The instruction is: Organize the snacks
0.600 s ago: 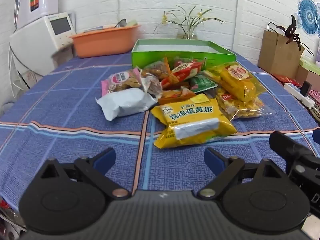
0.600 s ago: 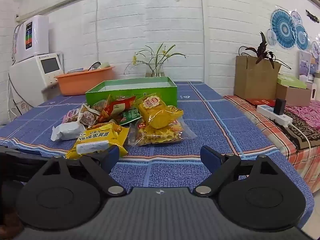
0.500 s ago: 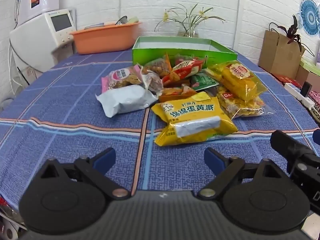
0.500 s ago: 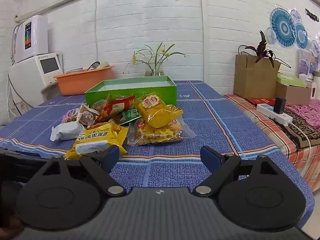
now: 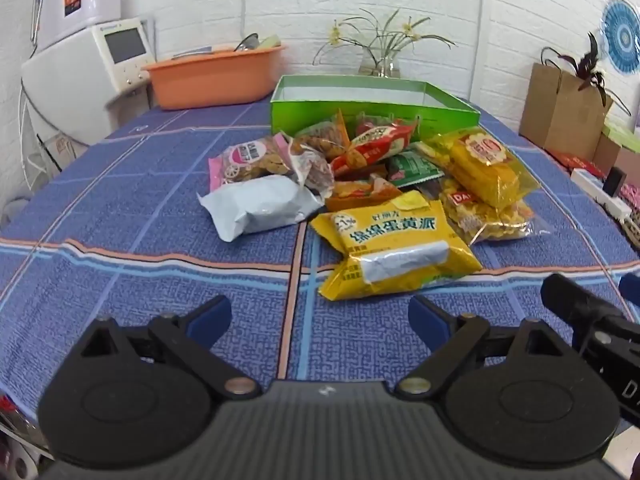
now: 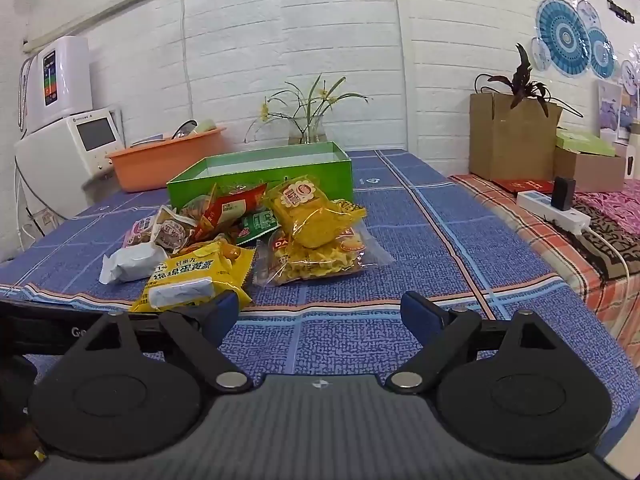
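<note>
**Op A:** Blue patterned cloth covers the surface [image 5: 120, 240]; snack heap sits before the open green cardboard box [image 5: 372, 110]. My left gripper [image 5: 320, 314] and right gripper [image 6: 318, 312] hold their jaws apart, empty.

**Op B:** I'd pinch the nearest yellow foil pack [image 5: 394, 250] mid-body. It reads "绵绵蛋黄派"; the clear bag shows "DA".

My left wrist camera looks down over the blue checked tablecloth [image 5: 120, 208]; my right looks flatter, from further right. Both share the open green cardboard box [image 5: 372, 114] [image 6: 260, 184].
</note>
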Action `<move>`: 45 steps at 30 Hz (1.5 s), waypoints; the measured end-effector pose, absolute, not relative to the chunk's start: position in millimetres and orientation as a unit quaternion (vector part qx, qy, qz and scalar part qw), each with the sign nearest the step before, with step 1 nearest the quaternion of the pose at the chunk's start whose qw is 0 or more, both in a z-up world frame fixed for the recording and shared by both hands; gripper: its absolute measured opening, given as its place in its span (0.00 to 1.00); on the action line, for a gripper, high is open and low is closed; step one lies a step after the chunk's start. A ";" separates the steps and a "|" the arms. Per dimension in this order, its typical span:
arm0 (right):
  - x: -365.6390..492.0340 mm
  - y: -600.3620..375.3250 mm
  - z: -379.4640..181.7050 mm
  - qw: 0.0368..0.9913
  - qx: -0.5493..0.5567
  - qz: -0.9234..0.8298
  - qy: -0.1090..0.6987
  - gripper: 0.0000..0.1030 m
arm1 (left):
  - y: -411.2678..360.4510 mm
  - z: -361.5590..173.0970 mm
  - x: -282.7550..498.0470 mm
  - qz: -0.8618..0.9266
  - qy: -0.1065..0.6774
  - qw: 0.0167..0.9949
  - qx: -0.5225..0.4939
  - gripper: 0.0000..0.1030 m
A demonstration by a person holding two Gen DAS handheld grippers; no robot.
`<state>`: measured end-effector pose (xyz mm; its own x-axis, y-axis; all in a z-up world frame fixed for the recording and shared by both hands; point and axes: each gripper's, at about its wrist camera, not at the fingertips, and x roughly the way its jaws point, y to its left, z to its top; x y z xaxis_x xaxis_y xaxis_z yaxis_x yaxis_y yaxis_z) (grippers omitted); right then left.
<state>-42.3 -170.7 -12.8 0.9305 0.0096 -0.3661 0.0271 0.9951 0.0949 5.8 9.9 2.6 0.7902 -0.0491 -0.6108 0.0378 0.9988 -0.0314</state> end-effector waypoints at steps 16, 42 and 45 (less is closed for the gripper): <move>-39.4 -169.6 -15.7 0.979 0.053 0.004 0.198 1.00 | 16.5 -2.2 10.4 -0.040 0.337 0.940 -0.034 0.88; -42.4 -171.2 -13.8 0.977 0.083 0.062 0.186 1.00 | 15.7 -5.1 11.8 -0.012 0.337 0.941 -0.007 0.88; -47.4 -182.1 -12.2 0.979 0.112 0.095 0.143 1.00 | 23.5 -4.4 8.0 -0.010 0.316 0.948 -0.023 0.88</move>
<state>-47.4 -182.1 -12.2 0.9408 0.2189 -0.2588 -0.1549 0.9568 0.2461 8.0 23.5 -4.4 0.8000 -0.0337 -0.5990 0.0046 0.9987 -0.0501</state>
